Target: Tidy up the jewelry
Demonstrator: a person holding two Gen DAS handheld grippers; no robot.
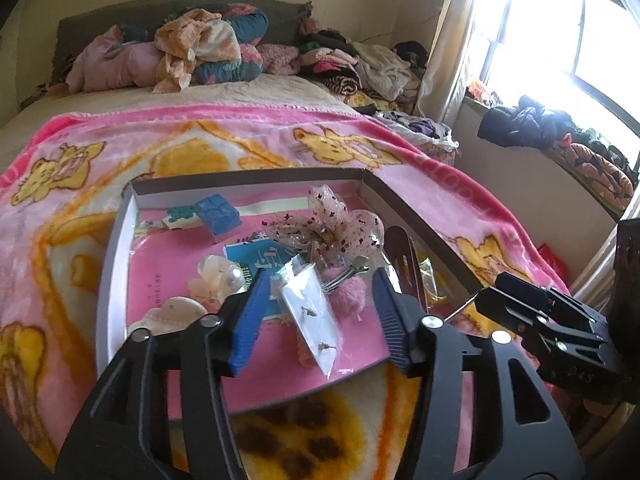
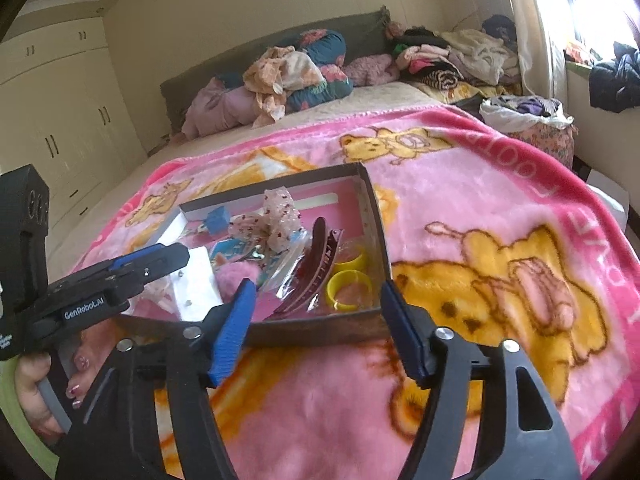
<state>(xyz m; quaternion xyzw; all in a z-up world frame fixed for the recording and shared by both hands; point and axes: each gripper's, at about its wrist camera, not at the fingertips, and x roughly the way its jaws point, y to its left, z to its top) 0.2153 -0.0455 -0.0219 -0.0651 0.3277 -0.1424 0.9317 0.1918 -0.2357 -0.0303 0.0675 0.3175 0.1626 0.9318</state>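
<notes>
My left gripper [image 1: 320, 276] hangs spread over the box [image 1: 116, 240], the clear earring packet [image 1: 310, 312] between its fingers; I'd lower squarely before pinching. My right gripper [image 2: 316, 292], spread, waits nearer me.

both wrist views look close down at the shared box [image 1: 120, 240] [image 2: 372, 216].

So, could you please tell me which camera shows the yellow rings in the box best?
The right wrist view: both yellow rings lie in plain sight in the box's near right corner. The left wrist view shows only a yellow sliver behind the dark hair clip.
</notes>
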